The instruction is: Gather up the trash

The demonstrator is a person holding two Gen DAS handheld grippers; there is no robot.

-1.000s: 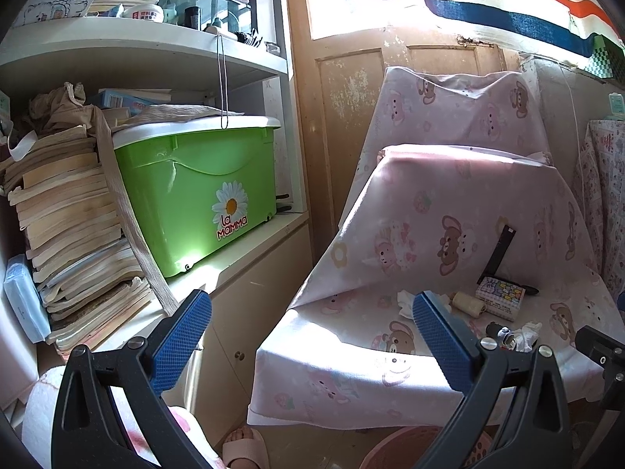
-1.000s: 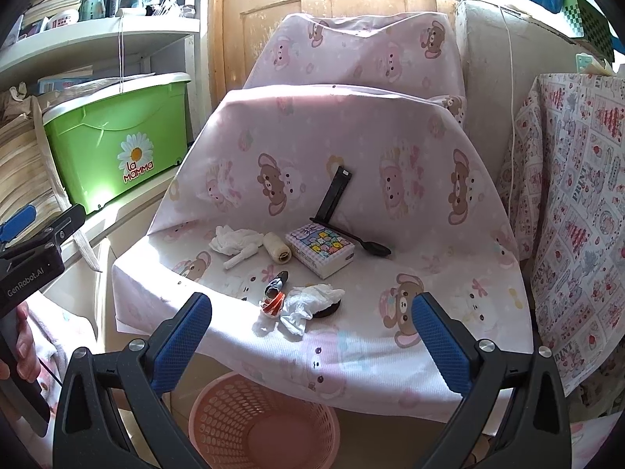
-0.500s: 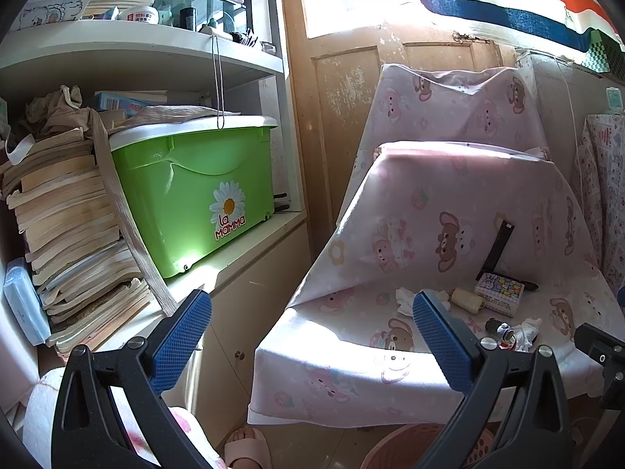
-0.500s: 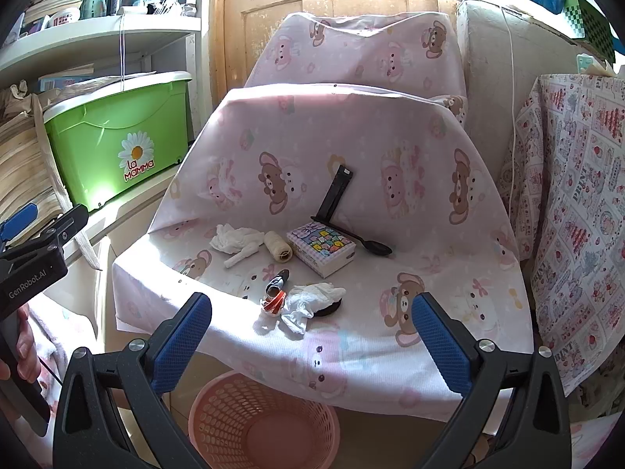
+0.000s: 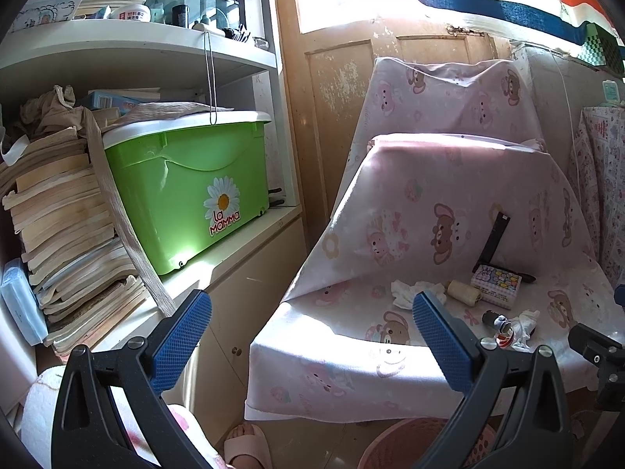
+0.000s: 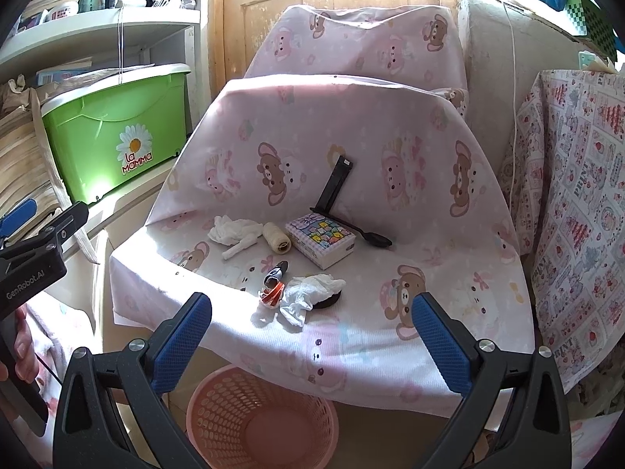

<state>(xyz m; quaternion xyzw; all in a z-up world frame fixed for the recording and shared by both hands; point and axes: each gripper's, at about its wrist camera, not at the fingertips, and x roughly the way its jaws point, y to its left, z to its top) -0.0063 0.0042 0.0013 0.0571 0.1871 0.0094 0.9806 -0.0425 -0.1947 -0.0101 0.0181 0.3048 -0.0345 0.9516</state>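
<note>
On a chair seat draped in pink bear-print cloth (image 6: pixel 449 258) lie a crumpled white tissue (image 6: pixel 234 232) at the left, a second crumpled tissue (image 6: pixel 312 291) near the front, and a small red-and-white wrapper (image 6: pixel 272 297) beside it. A pink mesh trash basket (image 6: pixel 259 418) stands on the floor below the seat's front edge. My right gripper (image 6: pixel 312 346) is open and empty, above the basket and short of the seat. My left gripper (image 5: pixel 312 342) is open and empty, left of the seat; the tissues show in its view (image 5: pixel 414 293).
On the seat also lie a twine spool (image 6: pixel 276 237), a patterned box (image 6: pixel 320 239), a black spoon (image 6: pixel 375 239), a black strip (image 6: pixel 336 187) and a small dark tube (image 6: pixel 276 271). A green bin (image 5: pixel 187 191) and stacked books (image 5: pixel 62 234) fill shelves at left.
Both grippers have shifted only slightly; the left view has drifted a little to the left. Nothing on the seat has moved.
</note>
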